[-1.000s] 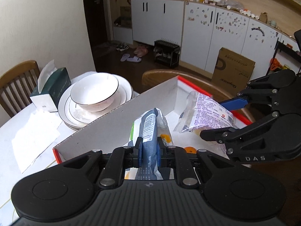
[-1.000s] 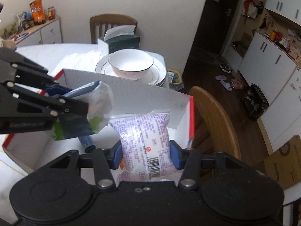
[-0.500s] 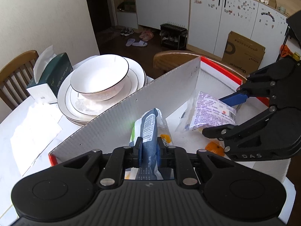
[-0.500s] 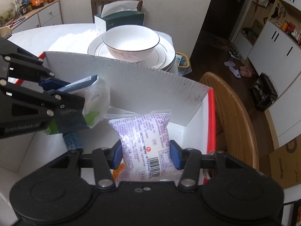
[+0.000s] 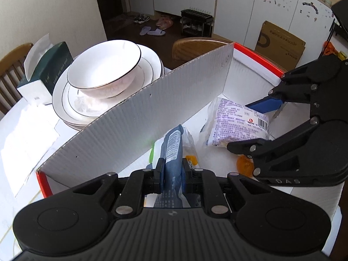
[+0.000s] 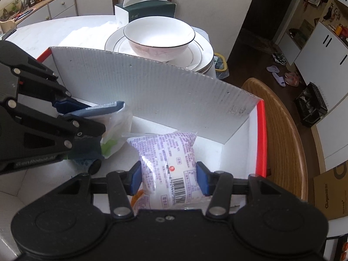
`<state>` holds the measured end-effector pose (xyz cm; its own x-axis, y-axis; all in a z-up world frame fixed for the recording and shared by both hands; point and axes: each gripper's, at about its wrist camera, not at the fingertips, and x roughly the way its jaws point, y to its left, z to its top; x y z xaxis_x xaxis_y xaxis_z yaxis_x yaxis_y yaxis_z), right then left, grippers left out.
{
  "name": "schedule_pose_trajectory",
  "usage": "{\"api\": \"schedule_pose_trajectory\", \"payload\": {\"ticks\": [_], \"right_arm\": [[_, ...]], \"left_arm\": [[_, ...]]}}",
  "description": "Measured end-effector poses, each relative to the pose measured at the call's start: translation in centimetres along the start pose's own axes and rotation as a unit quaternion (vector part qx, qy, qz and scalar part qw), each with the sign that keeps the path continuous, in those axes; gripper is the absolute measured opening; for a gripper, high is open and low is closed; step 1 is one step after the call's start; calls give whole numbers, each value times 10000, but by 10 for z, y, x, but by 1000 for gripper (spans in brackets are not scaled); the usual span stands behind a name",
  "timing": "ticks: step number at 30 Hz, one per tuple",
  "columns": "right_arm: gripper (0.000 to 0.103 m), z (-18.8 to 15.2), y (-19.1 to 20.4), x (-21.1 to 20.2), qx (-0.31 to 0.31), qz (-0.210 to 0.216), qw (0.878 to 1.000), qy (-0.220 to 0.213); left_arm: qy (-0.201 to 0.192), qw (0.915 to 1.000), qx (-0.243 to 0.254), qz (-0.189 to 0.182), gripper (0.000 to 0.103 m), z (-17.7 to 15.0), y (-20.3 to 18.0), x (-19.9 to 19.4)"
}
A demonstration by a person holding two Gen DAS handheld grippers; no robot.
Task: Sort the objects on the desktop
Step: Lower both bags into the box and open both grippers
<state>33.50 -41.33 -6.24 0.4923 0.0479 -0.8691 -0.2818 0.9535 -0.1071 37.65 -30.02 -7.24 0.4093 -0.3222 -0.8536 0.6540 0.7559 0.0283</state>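
My left gripper [image 5: 172, 171] is shut on a blue-and-white snack packet [image 5: 174, 150], held edge-on over the inside of a white corrugated box [image 5: 134, 117] with red rims. My right gripper [image 6: 168, 177] is shut on a purple-printed white food bag [image 6: 167, 152], held low inside the same box [image 6: 174, 91]. In the left wrist view the right gripper [image 5: 256, 124] and its bag [image 5: 235, 124] are at right. In the right wrist view the left gripper [image 6: 102, 117] with its packet [image 6: 108, 108] is at left. An orange item [image 5: 244, 166] lies on the box floor.
Stacked white plates with a bowl [image 5: 104, 74] stand just beyond the box's far wall, also in the right wrist view [image 6: 159, 37]. A green tissue box [image 5: 45, 71] is behind them. A wooden chair back [image 6: 280, 130] curves past the box's right side. White paper [image 5: 24, 139] lies on the table.
Both grippers have gone lower and further into the box with their packets still held. The box walls now rise higher around them.
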Motion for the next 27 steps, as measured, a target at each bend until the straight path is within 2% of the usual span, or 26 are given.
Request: {"api": "schedule_pose_trajectory", "payload": {"ticks": [8, 13, 20, 25, 27], "right_arm": [[53, -1, -1, -5, -12, -18, 10000, -46], [63, -3, -5, -16, 57, 23, 9999, -125], [65, -11, -9, -42, 131, 168, 9992, -346], [74, -19, -12, -68, 99, 325, 9975, -625], [75, -22, -11, -77, 78, 388, 9966, -724]], "left_arm": [[-30, 9999, -44, 85, 13, -4, -3, -8], [-93, 9999, -43, 90, 14, -8, -5, -16], [-377, 9992, -103, 52, 14, -14, -7, -39], [-695, 9972, -272, -70, 14, -21, -8, -63], [-826, 9961, -302, -54, 14, -25, -10, -73]]}}
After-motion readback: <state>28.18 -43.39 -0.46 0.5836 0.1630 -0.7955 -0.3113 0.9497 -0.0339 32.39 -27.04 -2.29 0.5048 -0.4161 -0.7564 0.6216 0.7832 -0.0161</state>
